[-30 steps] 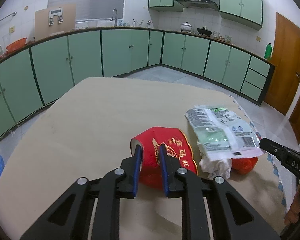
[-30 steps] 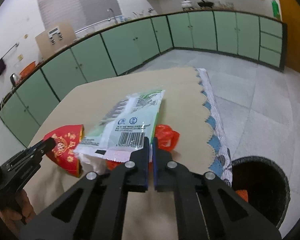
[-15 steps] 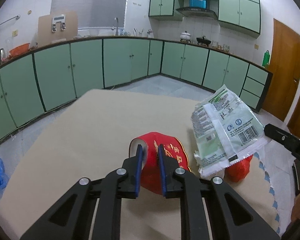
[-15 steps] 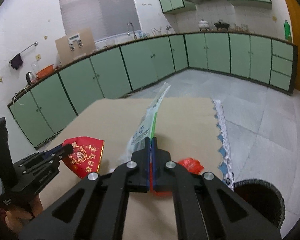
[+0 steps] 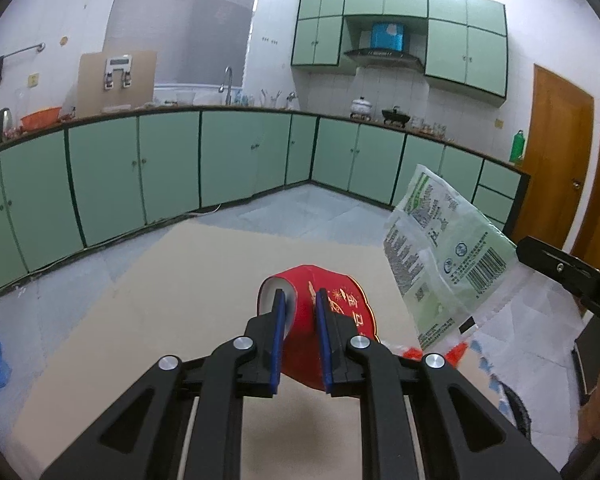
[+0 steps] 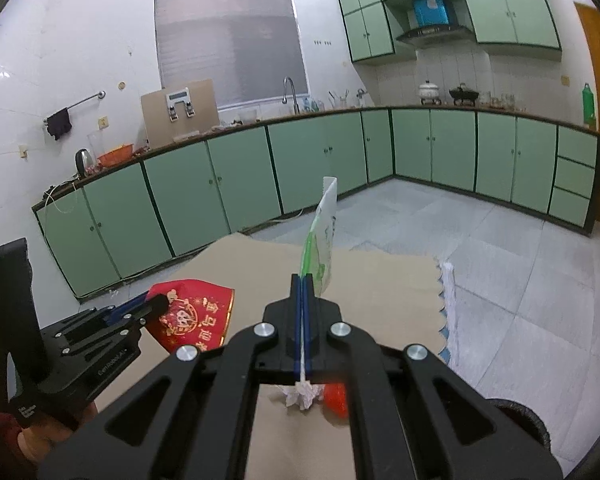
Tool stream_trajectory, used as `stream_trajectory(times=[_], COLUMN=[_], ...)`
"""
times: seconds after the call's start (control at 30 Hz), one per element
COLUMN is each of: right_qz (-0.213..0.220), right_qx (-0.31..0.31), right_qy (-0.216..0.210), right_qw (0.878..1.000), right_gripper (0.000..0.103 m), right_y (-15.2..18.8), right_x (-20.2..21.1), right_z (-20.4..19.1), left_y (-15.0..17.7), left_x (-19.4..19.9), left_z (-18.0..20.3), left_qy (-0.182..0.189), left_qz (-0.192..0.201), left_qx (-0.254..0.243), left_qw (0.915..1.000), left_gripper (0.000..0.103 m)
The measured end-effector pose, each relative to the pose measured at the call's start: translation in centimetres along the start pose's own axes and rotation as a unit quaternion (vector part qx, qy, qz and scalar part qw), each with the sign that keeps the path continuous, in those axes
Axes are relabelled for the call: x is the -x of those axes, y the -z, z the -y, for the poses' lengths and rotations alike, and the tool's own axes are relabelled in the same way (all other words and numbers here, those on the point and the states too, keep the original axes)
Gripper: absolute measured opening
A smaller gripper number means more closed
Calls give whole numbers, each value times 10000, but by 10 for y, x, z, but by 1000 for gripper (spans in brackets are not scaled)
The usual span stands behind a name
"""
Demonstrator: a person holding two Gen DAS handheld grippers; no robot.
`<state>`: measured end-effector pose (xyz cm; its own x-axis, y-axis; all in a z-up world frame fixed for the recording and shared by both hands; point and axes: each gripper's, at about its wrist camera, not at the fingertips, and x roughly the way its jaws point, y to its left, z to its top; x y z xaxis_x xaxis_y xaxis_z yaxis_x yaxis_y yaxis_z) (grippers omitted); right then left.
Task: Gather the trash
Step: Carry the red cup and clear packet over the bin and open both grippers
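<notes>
— Right, left gripper (image 5: pixel 298 312)?
— Clamped on the red packet (image 5: pixel 332 312), blue pads (image 5: pixel 278 332) pressing either side of its curled edge. Held off the tan tabletop (image 5: pixel 180 300), hanging between the fingers, gold lettering facing right.
— And seen from the right wrist camera?
— Same red packet (image 6: pixel 192 314) at the tip of the left gripper (image 6: pixel 156 304), low on the left, above the near left part of the table (image 6: pixel 380 280).
— Right gripper (image 6: pixel 302 280)?
— Pressed fully together on the green and white plastic wrapper (image 6: pixel 324 232). Seen edge-on there, standing up almost vertically from between the pads.
— From the left camera?
— Wrapper (image 5: pixel 440 256) in the air to the right of the red packet, well apart from it, printed back and barcode showing, bottom edge toward the black finger (image 5: pixel 556 268) entering from the right.
— Anything lying on the table?
— Crumpled white paper (image 6: pixel 302 394) and a red scrap (image 6: pixel 336 396) touching it, directly under the right gripper's body. Red bits (image 5: pixel 456 350) also just visible past the left gripper's right arm.
— Bin?
— Dark round rim (image 6: pixel 520 412) low at the right, beside the scalloped cloth edge (image 6: pixel 446 300) of the table. Contents impossible to tell.
— Surroundings?
— Green cabinets (image 5: pixel 172 168) along the walls, grey tiled floor (image 6: pixel 500 260).
</notes>
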<state>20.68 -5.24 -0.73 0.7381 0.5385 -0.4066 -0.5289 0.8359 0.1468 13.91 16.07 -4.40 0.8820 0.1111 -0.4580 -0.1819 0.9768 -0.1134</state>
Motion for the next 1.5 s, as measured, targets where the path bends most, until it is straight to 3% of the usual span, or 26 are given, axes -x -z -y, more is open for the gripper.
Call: stream_trajectory(times=[0.43,0.93,1.13,1.5], right_qz=[302,118,-116,-697], right_qx=[-132,-758,-1128,-1800], right_qy=[612,1983,2287,2350], right_qw=[9976,9771,9669,9526], right_gripper=[0,0,0,0], right_y=[8,84,123,188], right_x=[80,176,178,133], right_z=[35,138,176,222], left_y=[-9,25,53,91], left_x=[23,16,-5,-65], left_z=[56,195,244,293], left_qy=[737,1923,2180,2104], left_qz=[122,-223,-543,-1308], left_qx=[-286,-898,-1112,-1358], left_qw=[9968,9770,9681,9593], left_gripper=[15,15,15,15])
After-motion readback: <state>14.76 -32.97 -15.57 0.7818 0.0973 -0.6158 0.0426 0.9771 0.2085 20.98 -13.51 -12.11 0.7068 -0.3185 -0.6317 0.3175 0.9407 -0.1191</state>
